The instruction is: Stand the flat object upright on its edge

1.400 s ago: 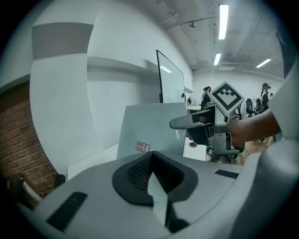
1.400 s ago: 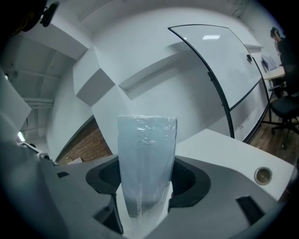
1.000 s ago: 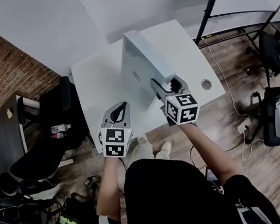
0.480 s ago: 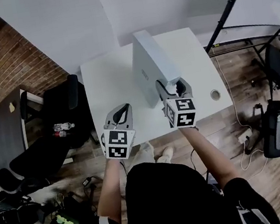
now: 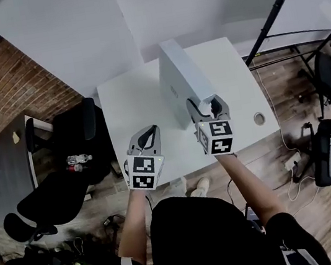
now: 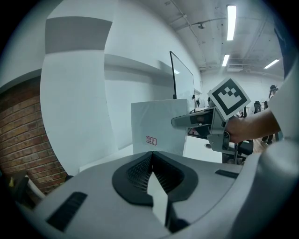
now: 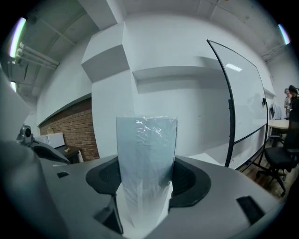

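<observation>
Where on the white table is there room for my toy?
Bare table lies left of the upright box, up to the left edge, and right of it, before the round disc. Crowded: near edge, with left gripper and right gripper.

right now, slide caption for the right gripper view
Right gripper clamped on the edge of a plastic-wrapped flat box that stands upright between its jaws.

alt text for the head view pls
From above, a flat white box stands on its edge on a white table, its near end clamped in the right tongs. The left tongs are shut and empty, clear of the box.
</observation>
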Demonstrator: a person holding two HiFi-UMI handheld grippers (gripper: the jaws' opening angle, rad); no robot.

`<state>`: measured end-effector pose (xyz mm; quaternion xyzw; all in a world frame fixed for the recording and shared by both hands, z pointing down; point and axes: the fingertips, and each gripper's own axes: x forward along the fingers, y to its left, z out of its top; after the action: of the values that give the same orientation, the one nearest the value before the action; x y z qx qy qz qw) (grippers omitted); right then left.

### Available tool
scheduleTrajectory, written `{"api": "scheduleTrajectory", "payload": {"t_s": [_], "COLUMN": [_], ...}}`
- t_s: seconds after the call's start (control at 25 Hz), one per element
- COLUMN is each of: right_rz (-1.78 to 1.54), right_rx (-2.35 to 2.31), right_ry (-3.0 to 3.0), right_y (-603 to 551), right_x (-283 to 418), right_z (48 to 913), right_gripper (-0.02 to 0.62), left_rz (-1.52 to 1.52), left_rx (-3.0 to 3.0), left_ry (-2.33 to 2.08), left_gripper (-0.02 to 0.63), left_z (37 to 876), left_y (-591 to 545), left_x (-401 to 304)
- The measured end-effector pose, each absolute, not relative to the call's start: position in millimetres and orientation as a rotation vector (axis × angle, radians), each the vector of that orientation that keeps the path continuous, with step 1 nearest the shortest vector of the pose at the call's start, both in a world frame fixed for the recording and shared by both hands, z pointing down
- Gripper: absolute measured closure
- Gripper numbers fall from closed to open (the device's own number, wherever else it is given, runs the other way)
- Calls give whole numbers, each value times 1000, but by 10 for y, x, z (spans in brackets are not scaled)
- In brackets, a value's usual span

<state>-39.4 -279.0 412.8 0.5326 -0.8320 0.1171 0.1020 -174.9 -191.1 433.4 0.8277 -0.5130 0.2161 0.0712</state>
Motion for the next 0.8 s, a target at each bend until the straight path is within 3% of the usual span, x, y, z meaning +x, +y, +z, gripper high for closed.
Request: {"api": "scheduleTrajectory", "payload": {"t_s": [0.8], "right_rz": [304], "right_rx": [1665], "right_ry": [-2380], "right_y": [-3564], "right_x": [-290], "right_z": [4133], "right_gripper": [307], "left_rz": [654], "left_rx": [2595], "left_ry": [-1319], "left_gripper": [592], "left_z": [4546], "left_y": [-2866], "left_x": [-1446]}}
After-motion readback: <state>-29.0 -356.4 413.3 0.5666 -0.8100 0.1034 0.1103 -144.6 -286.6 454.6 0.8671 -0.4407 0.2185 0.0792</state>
